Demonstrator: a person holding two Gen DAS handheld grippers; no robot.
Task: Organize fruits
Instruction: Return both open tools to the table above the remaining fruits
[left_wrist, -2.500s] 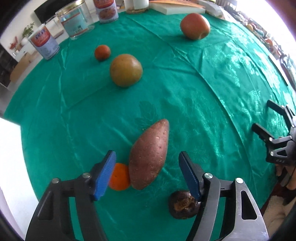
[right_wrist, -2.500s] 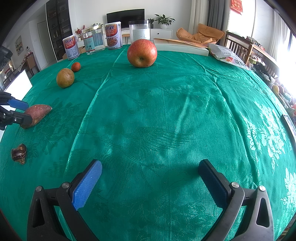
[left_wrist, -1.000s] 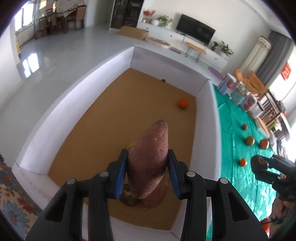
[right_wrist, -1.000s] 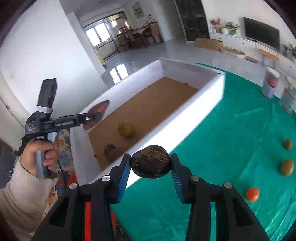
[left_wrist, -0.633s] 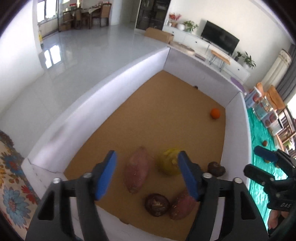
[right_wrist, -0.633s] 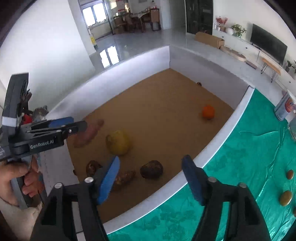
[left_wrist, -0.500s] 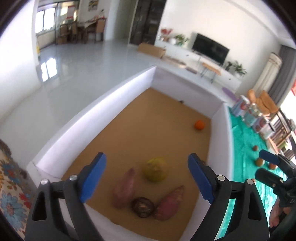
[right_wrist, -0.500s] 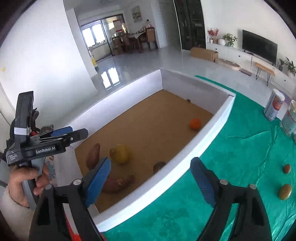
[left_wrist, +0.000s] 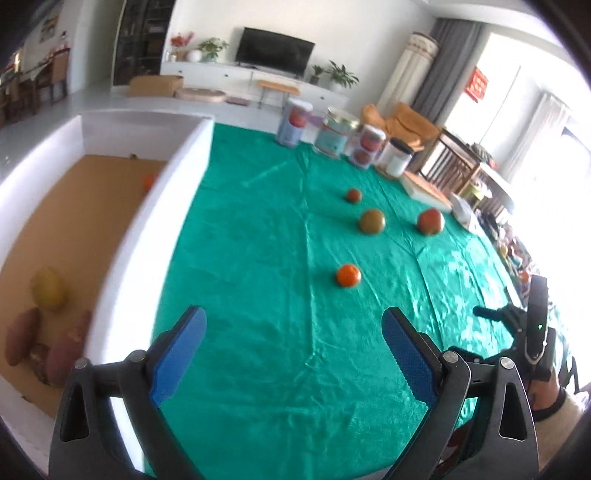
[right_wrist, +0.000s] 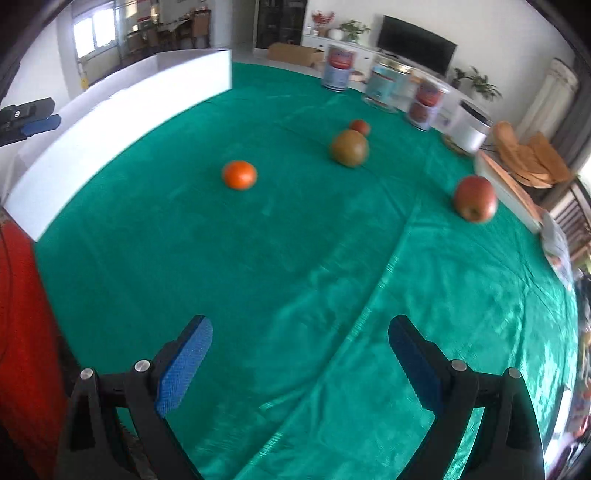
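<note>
left view only — sweet potatoes (left_wrist: 22, 341) boxed

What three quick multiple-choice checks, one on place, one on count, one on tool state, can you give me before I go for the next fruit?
1. Where does the white box sit relative to the green tablecloth?
A. Along its left edge
B. In its middle
C. On its far right

2. How many round fruits lie loose on the cloth?
A. Two
B. Four
C. Six

3. What state are the two tools in?
A. Both shut on fruit
B. Left shut, right open
C. Both open and holding nothing

Answers:
1. A, the box wall borders the cloth on the left in the left wrist view.
2. B, an orange fruit, a green-brown fruit, a small red-orange fruit and a red apple.
3. C, the left tool and right tool have pads spread wide with only cloth between them.
</note>
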